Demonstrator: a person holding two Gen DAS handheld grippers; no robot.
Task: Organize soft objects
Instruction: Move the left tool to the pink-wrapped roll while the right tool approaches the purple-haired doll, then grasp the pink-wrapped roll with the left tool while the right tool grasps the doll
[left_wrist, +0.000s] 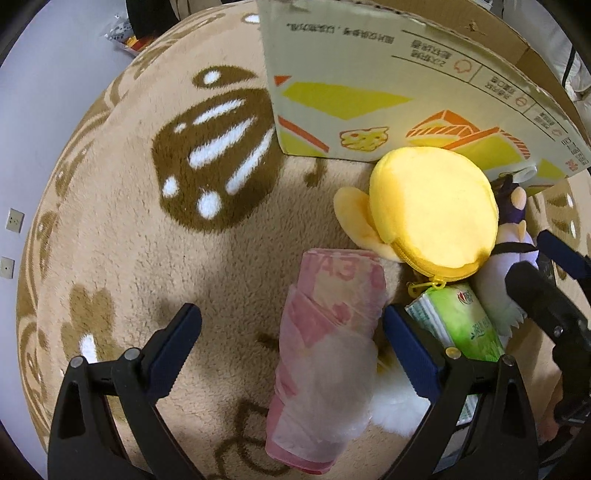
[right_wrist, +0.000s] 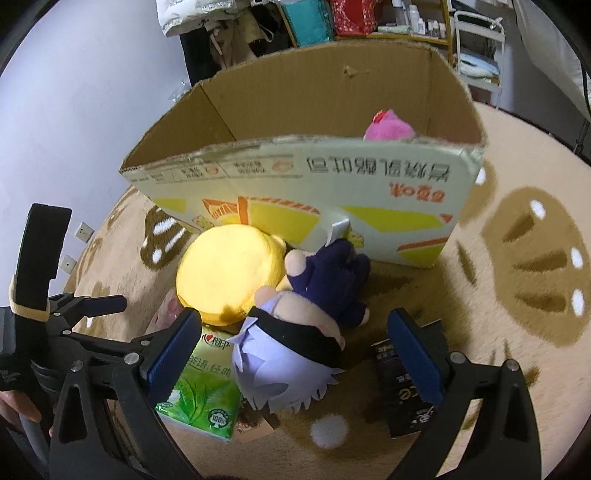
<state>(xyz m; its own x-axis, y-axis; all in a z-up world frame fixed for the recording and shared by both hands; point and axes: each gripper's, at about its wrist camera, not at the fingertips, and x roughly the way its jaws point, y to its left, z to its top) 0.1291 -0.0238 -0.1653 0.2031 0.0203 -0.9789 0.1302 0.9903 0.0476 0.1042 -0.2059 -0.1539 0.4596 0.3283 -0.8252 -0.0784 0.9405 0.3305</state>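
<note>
Straddling the pink plastic-wrapped soft roll (left_wrist: 325, 354), your left gripper (left_wrist: 291, 347) gapes unclosed, likewise your right gripper (right_wrist: 291, 350) over the white-haired plush doll (right_wrist: 291, 354), both lying near the open cardboard box (right_wrist: 369, 177) for loading.

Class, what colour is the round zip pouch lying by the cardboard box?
Yellow: the pouch with its zip shows best in the left wrist view.

Each black plastic hand-held gripper, left (left_wrist: 291, 343) and right (right_wrist: 291, 354), has two angular arms with triangular cut-outs, round silver pivot screws and flat dark-blue fingers (left_wrist: 173, 347) with finely toothed inner edges. In the right wrist view, a black handle (right_wrist: 37, 251) with a tan band rises beside it.
</note>
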